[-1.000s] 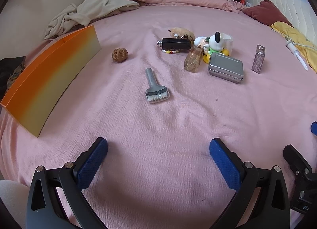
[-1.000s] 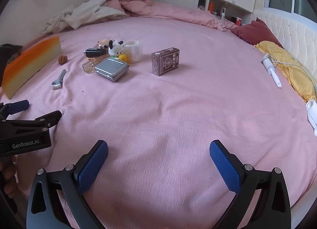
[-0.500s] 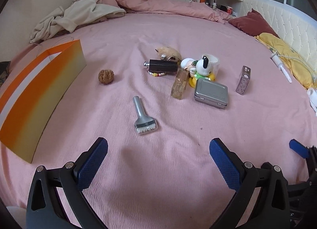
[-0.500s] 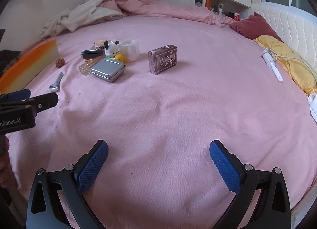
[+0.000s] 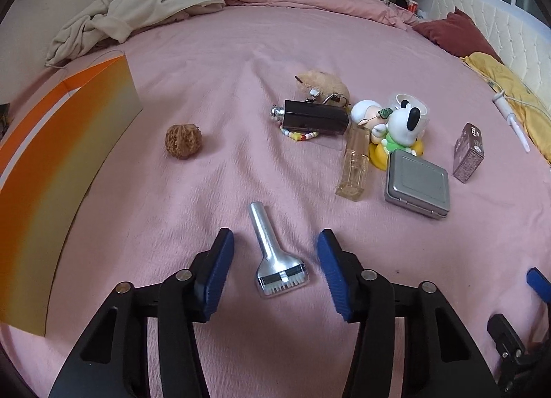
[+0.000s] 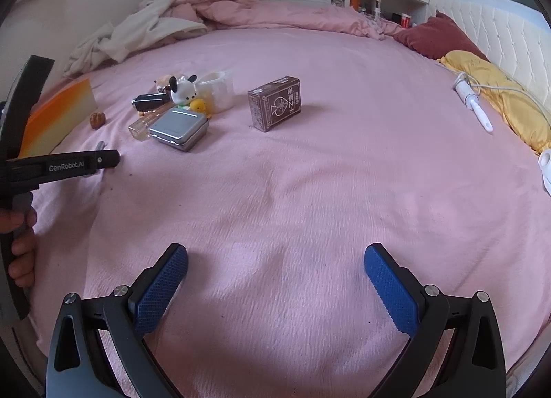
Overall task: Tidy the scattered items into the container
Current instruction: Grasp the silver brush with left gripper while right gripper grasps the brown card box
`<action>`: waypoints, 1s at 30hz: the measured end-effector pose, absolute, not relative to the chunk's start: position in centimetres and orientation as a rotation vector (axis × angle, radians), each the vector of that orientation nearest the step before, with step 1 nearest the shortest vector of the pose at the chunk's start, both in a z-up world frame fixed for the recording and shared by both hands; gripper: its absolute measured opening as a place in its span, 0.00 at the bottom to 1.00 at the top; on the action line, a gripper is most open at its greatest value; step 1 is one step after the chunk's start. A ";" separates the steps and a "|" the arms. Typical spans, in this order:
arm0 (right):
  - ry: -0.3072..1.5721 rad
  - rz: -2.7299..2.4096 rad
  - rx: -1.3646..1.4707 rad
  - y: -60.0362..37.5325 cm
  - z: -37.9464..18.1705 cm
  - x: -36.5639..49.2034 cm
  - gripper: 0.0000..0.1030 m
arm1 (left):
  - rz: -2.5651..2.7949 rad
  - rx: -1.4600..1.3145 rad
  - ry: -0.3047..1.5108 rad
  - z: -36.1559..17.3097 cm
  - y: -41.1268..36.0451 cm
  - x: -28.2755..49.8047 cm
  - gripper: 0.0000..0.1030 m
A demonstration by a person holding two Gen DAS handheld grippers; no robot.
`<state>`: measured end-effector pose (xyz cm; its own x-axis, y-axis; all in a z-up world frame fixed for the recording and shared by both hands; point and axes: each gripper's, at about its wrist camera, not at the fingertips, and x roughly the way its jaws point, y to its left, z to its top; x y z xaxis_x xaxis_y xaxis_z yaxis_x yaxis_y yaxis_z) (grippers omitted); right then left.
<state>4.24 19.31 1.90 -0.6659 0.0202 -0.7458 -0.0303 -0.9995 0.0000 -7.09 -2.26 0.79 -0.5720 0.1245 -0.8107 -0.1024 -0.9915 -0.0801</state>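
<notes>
between spread left gripper [image 5: 275, 268] jaws, metal brush [image 5: 275, 260]

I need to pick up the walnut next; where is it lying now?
In the left wrist view the walnut lies alone on the pink bedspread, between the orange paper bag and the black bottle.

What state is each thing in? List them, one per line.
left gripper: jaws open, straddling the brush.
right gripper: jaws open, nothing between them.
metal brush: lying flat, not gripped.
orange bag: standing, top open.
metal tin: lid closed.
card box: closed, on its edge.
glass bottle: lying down.
</notes>
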 end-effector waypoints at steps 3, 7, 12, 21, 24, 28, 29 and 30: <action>0.015 2.840 -1.268 19.3 1.9 4.2 1.00 | 2.641 -1.386 -0.199 1.0 -4.2 -6.8 0.28; 0.011 2.839 -1.266 19.2 1.8 4.1 1.00 | 2.655 -1.342 -0.270 1.7 -5.1 -5.8 0.28; 0.030 2.826 -1.279 19.4 1.6 4.0 1.00 | 2.673 -1.302 -0.304 2.3 -5.6 -5.3 0.28; 0.100 2.889 -1.182 20.8 4.6 -3.5 1.00 | 2.716 -1.355 -0.168 0.6 -4.1 -5.6 0.28; 0.093 2.875 -1.266 21.2 3.4 -6.6 0.99 | 2.714 -1.351 -0.187 0.5 -4.3 -5.6 0.28; 0.067 2.832 -1.408 21.4 1.5 -10.2 0.81 | 2.717 -1.349 -0.194 0.4 -4.2 -5.7 0.28; 0.052 2.821 -1.426 21.3 1.2 -10.6 0.78 | 2.718 -1.349 -0.189 0.4 -4.2 -5.7 0.28; 0.048 2.822 -1.408 21.3 1.2 -10.7 0.74 | 2.719 -1.348 -0.186 0.4 -4.1 -5.6 0.28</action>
